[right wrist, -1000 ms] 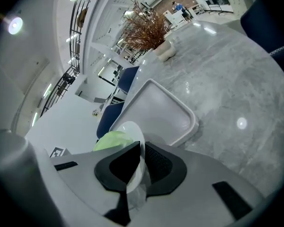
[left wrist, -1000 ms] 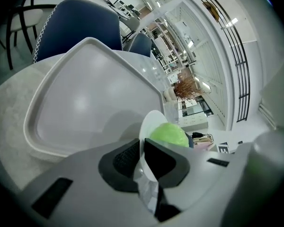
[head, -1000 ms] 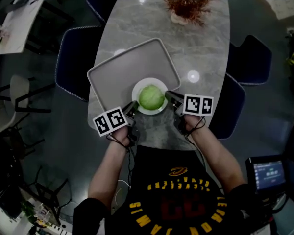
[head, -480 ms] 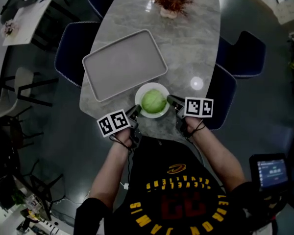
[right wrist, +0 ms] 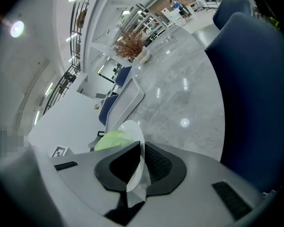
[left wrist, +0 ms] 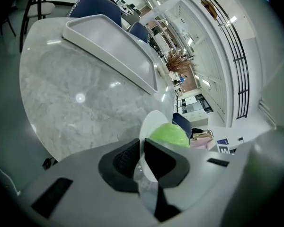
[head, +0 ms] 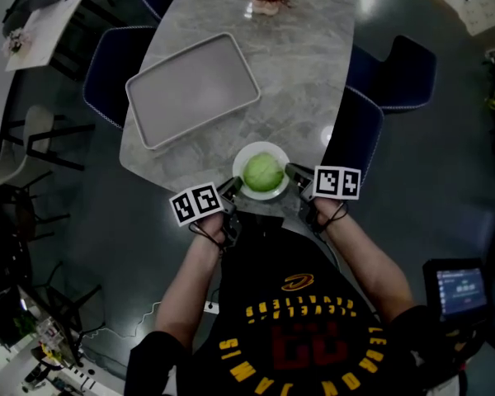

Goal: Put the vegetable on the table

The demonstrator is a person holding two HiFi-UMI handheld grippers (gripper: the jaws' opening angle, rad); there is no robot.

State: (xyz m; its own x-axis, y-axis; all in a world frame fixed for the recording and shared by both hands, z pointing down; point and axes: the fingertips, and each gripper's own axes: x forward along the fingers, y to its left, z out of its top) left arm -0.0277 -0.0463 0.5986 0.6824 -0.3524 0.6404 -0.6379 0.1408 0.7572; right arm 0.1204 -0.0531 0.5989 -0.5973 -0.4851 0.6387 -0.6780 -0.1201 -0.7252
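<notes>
Left gripper point(left wrist: 141, 159) and right gripper point(right wrist: 141, 162) each pinch an opposite rim of the white plate point(head: 264, 195) carrying the green cabbage point(head: 263, 171), at the marble table's point(head: 301, 73) near edge. Contact with the tabletop cannot be confirmed; release is not yet done. A grey tray point(head: 192, 89) lies beyond.

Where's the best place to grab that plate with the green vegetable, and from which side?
Take the plate by its thin rim, from two opposite sides, kept level. The round cabbage sits loose in the middle, so a one-sided hold might tip it. The left gripper and right gripper pinch the rim this way.
</notes>
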